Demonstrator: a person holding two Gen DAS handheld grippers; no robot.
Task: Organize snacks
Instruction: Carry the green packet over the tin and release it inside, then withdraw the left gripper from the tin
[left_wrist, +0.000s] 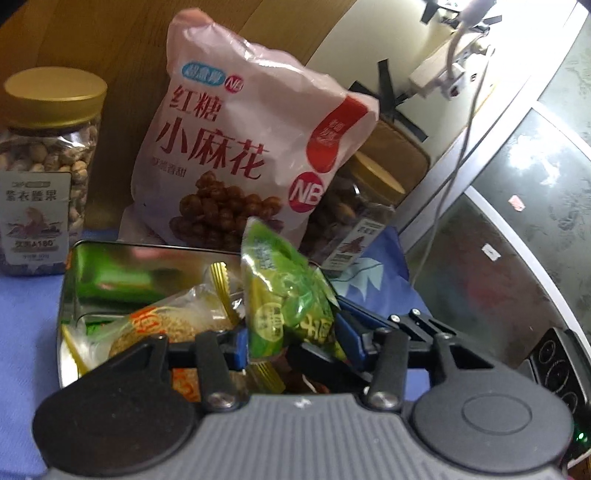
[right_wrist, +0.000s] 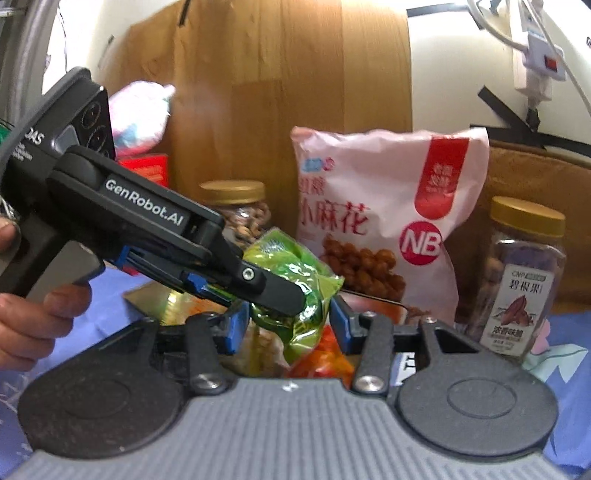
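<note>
The left gripper (left_wrist: 291, 339) has its fingers closed on one green snack packet (left_wrist: 284, 295), held just above the metal tin (left_wrist: 70, 280). The right gripper (right_wrist: 288, 326) has its fingers open on each side of the same packet. The tin holds more wrapped snacks; the packet hides some. Behind it stand one big pink snack bag (left_wrist: 243, 147) and two nut jars with gold lids (left_wrist: 48, 170) (right_wrist: 521, 273), on a blue cloth (left_wrist: 22, 314).

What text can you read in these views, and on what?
"红糖 小麻花" and "NB": pink snack bag.
"紫衣腰果": left nut jar.
"碧根果" and "浓香味脆": right nut jar.
"GenRobot.AI": left hand-held gripper.
Green packet print, small print on both jars: too blurred.
</note>
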